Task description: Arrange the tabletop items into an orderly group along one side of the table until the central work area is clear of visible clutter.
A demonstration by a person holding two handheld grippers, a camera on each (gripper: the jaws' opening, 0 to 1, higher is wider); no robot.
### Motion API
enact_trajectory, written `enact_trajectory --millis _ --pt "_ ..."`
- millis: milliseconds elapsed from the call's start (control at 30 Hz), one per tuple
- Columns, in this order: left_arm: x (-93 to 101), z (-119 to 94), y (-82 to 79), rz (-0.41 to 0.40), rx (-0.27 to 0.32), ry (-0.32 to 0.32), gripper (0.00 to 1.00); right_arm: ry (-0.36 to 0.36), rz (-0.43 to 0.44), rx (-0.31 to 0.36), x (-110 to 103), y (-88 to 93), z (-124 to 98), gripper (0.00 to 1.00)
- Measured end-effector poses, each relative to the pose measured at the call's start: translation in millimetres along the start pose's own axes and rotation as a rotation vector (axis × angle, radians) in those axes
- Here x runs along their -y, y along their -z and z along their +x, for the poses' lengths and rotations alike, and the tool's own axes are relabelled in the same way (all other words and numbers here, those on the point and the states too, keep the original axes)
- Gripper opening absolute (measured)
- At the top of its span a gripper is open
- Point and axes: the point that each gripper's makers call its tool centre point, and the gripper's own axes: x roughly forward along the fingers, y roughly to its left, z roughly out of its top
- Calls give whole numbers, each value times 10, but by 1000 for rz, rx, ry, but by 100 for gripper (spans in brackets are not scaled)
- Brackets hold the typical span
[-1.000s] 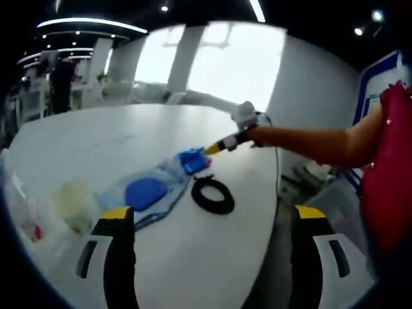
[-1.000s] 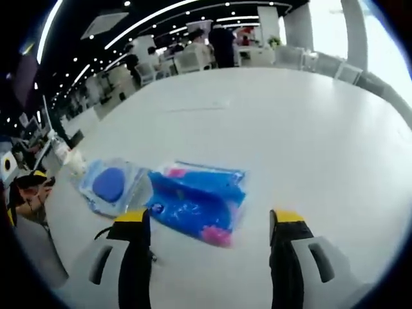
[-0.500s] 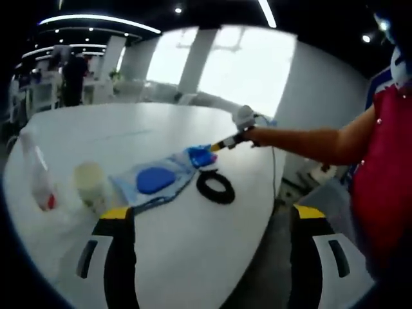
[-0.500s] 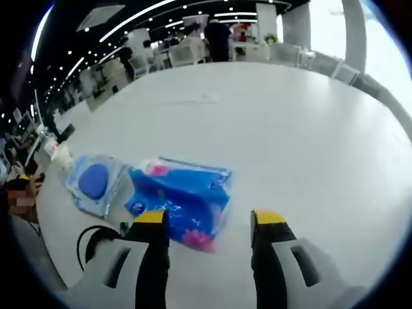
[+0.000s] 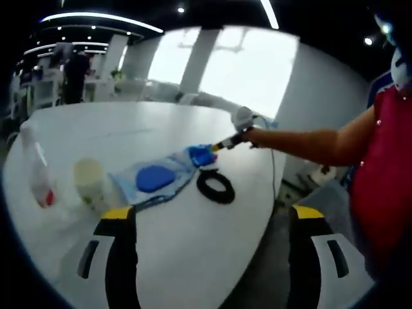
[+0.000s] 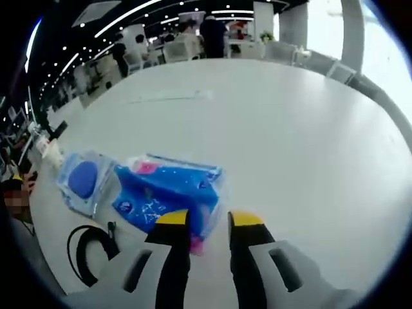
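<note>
The blue tissue pack [image 6: 167, 193] lies on the white table [image 6: 290, 129]. My right gripper [image 6: 209, 220] has its jaws closed in on the pack's near pink corner. In the left gripper view, that same gripper [image 5: 222, 143] meets the blue tissue pack [image 5: 201, 155] at the end of a person's bare arm. A clear pouch with a blue disc [image 6: 80, 180] touches the pack's left side. A black cable coil [image 6: 90, 248] lies near the table edge. My left gripper [image 5: 212, 212] hangs open and empty over the white table [image 5: 193, 257], well short of the cable coil [image 5: 215, 187] and the pouch [image 5: 154, 179].
A pale cup [image 5: 90, 183] and a clear bottle with a red label [image 5: 38, 174] stand left of the pouch. The table edge curves past the coil on the right. Chairs and people are beyond the far side of the table [image 6: 212, 32].
My right gripper's jaws have closed from wide apart to tight around the blue pack's corner. The left gripper view has swung left, bringing the cup and bottle into sight.
</note>
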Motion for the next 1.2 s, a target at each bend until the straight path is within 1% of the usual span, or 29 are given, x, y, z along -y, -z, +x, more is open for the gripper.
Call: enact_trajectory --millis 67,200,400,467,633,933,1000,1033,1100,1200 --pt "9 3 -4 0 0 2 95 2 2 -2 6 4 12 20" --pt "4 3 -8 -2 2 1 95 7 -2 -12 14 26 18 12" --pt "-7 -3 3 -6 -1 -2 94 20 2 -9 48 30 21 6" --pt "-1 -4 5 -8 -2 -2 94 21 6 -5 44 25 16 3" --pt "-6 4 12 -7 -4 -2 94 13 27 -3 38 37 4 2" --pt "7 17 12 -3 -7 2 93 3 29 3 72 63 -78 1" --pt "12 18 16 -2 -9 3 93 3 52 21 91 40 -106 1" --pt "13 18 17 -1 -11 3 93 -9 92 40 81 15 -123 1" --pt "14 17 16 0 -10 4 93 -19 112 46 92 13 -145 1" --pt "14 13 16 1 -10 4 93 -12 100 39 116 40 -162 1"
